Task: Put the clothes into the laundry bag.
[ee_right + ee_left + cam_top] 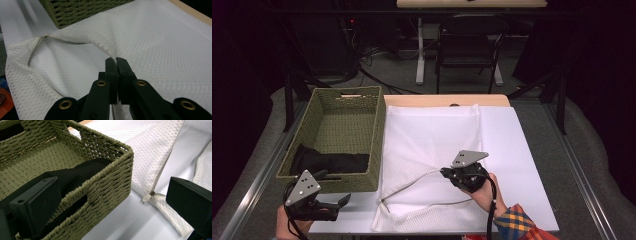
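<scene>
A white mesh laundry bag lies flat on the table, its zipper open along the near left side. My right gripper is shut on the bag's upper layer beside the opening and lifts it into a ridge; in the right gripper view the jaws pinch the mesh. The zipper pull lies at the bag's near left corner. A green woven basket stands left of the bag with a black cloth at its near end. My left gripper hovers open in front of the basket's near right corner.
The white table top has bare room right of the bag. A wooden edge runs along the far side. Beyond the table stand a black chair and a desk leg. A plaid sleeve enters at the bottom right.
</scene>
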The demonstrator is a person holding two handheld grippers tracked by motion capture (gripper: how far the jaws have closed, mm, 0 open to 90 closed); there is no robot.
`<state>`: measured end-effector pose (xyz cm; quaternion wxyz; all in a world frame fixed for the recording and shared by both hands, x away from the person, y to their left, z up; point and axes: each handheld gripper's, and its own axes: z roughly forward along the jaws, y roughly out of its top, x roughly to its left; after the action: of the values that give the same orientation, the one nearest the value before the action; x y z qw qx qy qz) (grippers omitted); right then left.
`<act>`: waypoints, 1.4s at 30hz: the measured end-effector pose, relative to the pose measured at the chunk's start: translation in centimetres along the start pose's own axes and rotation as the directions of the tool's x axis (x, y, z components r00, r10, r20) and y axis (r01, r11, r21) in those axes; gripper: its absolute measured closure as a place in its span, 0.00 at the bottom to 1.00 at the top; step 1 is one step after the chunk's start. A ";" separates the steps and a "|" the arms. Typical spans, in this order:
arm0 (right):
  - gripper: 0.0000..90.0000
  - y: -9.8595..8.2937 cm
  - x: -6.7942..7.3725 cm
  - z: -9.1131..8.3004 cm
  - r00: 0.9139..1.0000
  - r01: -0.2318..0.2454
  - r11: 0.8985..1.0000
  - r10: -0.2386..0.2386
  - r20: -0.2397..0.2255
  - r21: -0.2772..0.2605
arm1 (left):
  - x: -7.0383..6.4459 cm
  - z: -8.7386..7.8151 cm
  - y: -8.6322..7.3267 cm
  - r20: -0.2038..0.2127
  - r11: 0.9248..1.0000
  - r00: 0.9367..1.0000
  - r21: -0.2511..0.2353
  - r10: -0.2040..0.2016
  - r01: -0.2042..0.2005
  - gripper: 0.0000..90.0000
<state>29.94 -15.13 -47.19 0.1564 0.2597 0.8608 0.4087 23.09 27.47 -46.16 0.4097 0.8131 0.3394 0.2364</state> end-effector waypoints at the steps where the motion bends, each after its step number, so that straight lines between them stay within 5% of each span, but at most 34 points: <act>1: 0.98 0.0 0.0 0.0 1.000 -0.002 1.000 0.002 0.001 0.000 | 0.1 0.0 0.1 0.005 1.000 1.000 0.005 0.006 -0.006 0.00; 10: 0.98 -0.2 -0.1 0.1 1.000 -0.003 1.000 0.003 -0.005 0.001 | 0.6 0.1 1.2 0.037 0.998 0.998 0.044 0.053 -0.054 0.00; 23: 0.98 -0.3 -0.1 0.0 1.000 -0.007 1.000 0.007 -0.005 0.004 | 1.9 -0.1 2.0 0.056 0.994 0.997 0.094 0.058 -0.064 0.00; 28: 0.98 -0.4 -0.1 0.2 1.000 -0.006 1.000 0.007 -0.010 0.017 | 2.6 0.0 2.8 0.056 0.982 0.992 0.142 0.114 -0.121 0.00; 37: 0.98 -0.4 -0.1 0.1 1.000 -0.008 1.000 0.008 -0.007 0.017 | 3.9 0.2 4.1 0.083 0.971 0.986 0.182 0.142 -0.155 0.00; 42: 0.98 -0.4 -0.2 0.2 1.000 -0.008 1.000 0.009 -0.012 0.022 | 4.8 0.4 5.1 0.105 0.956 0.976 0.206 0.188 -0.207 0.00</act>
<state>30.06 -15.28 -47.64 0.1466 0.2625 0.8651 0.4015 28.32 28.63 -41.64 0.3073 0.8919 0.2624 0.2032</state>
